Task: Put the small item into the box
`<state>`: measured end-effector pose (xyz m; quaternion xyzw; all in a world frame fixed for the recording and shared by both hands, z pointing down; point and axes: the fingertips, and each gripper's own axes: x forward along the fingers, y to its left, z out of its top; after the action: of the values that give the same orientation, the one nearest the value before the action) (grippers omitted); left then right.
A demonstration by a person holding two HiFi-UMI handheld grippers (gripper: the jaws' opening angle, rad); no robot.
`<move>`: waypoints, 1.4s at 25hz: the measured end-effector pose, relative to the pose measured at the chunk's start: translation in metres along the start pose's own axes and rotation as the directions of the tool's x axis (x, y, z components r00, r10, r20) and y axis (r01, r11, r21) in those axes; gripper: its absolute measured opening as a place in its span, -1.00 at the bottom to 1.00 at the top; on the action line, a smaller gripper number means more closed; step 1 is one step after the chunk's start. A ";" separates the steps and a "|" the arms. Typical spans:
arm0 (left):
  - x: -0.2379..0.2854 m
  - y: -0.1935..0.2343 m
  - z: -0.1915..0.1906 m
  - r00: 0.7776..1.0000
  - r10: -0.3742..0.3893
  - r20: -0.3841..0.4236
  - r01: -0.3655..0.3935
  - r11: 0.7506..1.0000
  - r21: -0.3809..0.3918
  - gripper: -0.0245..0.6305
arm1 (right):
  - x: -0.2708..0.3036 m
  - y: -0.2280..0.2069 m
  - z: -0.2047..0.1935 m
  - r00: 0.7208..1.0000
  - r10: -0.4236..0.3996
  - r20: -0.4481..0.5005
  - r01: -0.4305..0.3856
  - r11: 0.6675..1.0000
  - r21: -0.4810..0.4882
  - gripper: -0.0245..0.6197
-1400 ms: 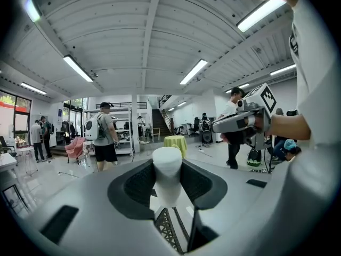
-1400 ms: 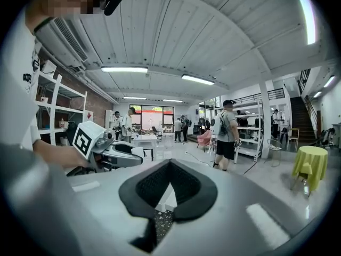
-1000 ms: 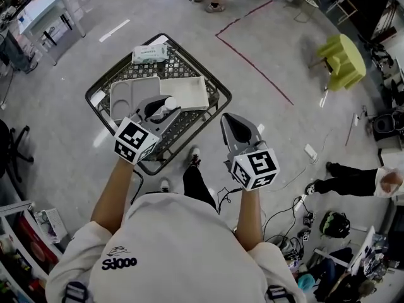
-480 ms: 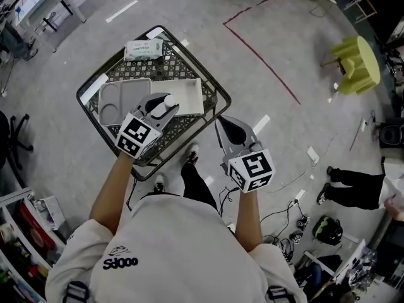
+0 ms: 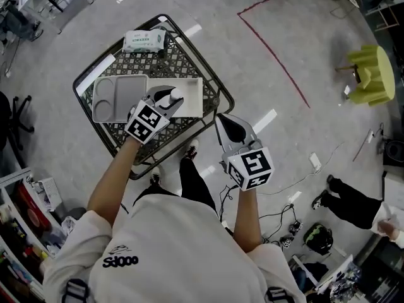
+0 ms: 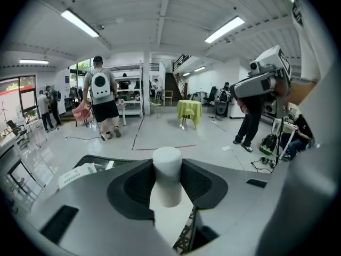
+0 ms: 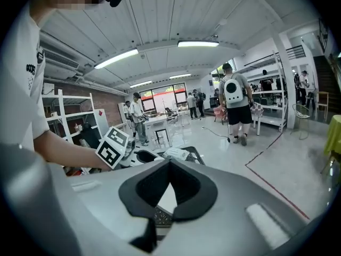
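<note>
1. Since a second ago: left gripper [image 5: 169, 100] farther in over the wire basket [image 5: 222, 93], its marker cube [image 5: 146, 120] now above the near right corner of the divided tray [image 5: 107, 103]; right gripper [image 5: 226, 124] much where it was, off the basket's near right side.
2. Left jaws clamped on the white cylinder [image 5: 175, 95], gripped at its lower half and standing upright; right jaws closed together on nothing.
3. Cylinder now over the near left part of the white box [image 5: 192, 93], not yet set down.
4. To do the step well: carry on a little farther right, toward the middle of the box and clear of its left wall.
5. Lower until the cylinder's base is close to the box floor before letting go; likely a light foam piece, apt to bounce or roll if dropped from height.
6. Open slowly, then lift straight up so neither pad drags it over.
7. Keep the right gripper out of the way.
8. Writing: green print on the wipes pack [image 5: 144, 40] at the far side, too small to read; a logo on the shirt [image 5: 120, 262], seemingly "SJOOO", uncertain; only square markers on the cubes.
</note>
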<state>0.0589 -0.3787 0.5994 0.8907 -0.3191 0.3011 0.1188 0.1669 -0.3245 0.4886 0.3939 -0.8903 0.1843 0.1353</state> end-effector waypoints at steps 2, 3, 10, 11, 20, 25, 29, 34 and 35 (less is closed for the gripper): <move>0.016 0.002 -0.009 0.999 -0.004 -0.046 0.004 1.000 -0.009 -0.49 | 0.007 -0.010 -0.005 1.000 0.015 -0.016 -0.014 1.000 0.015 -0.90; 0.025 0.003 -0.016 0.997 -0.009 -0.072 0.008 1.000 -0.011 -0.49 | 0.012 -0.016 -0.007 0.999 0.022 -0.023 -0.021 1.000 0.023 -0.90; 0.081 0.007 -0.063 0.974 -0.040 -0.224 0.030 0.998 -0.047 -0.49 | 0.038 -0.041 -0.025 0.994 0.078 -0.081 -0.074 0.996 0.056 -0.90; 0.087 0.008 -0.067 0.971 -0.043 -0.236 0.031 0.998 -0.056 -0.49 | 0.040 -0.044 -0.027 0.992 0.084 -0.089 -0.079 0.995 0.061 -0.90; 0.129 0.015 -0.107 0.937 -0.071 -0.343 0.013 0.985 -0.169 -0.49 | 0.054 -0.082 -0.045 0.983 0.078 -0.163 -0.072 0.996 0.048 -0.90; 0.145 0.016 -0.114 0.930 -0.081 -0.359 -0.006 0.972 -0.235 -0.48 | 0.053 -0.096 -0.051 0.982 0.068 -0.179 -0.056 0.996 0.074 -0.90; 0.156 0.018 -0.113 0.928 -0.073 -0.365 -0.019 0.970 -0.243 -0.47 | 0.049 -0.101 -0.061 0.979 0.074 -0.188 -0.052 0.991 0.122 -0.90; 0.165 0.022 -0.120 0.910 -0.068 -0.409 -0.045 0.964 -0.261 -0.47 | 0.051 -0.100 -0.069 0.977 0.082 -0.198 -0.054 0.988 0.146 -0.90; 0.167 0.023 -0.119 0.911 -0.065 -0.407 -0.049 0.963 -0.264 -0.47 | 0.052 -0.099 -0.070 0.977 0.084 -0.196 -0.055 0.987 0.148 -0.90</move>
<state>0.0920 -0.4307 0.7960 0.7841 -0.3212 0.4354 0.3042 0.2143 -0.3893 0.5928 0.3502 -0.8699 0.2909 0.1900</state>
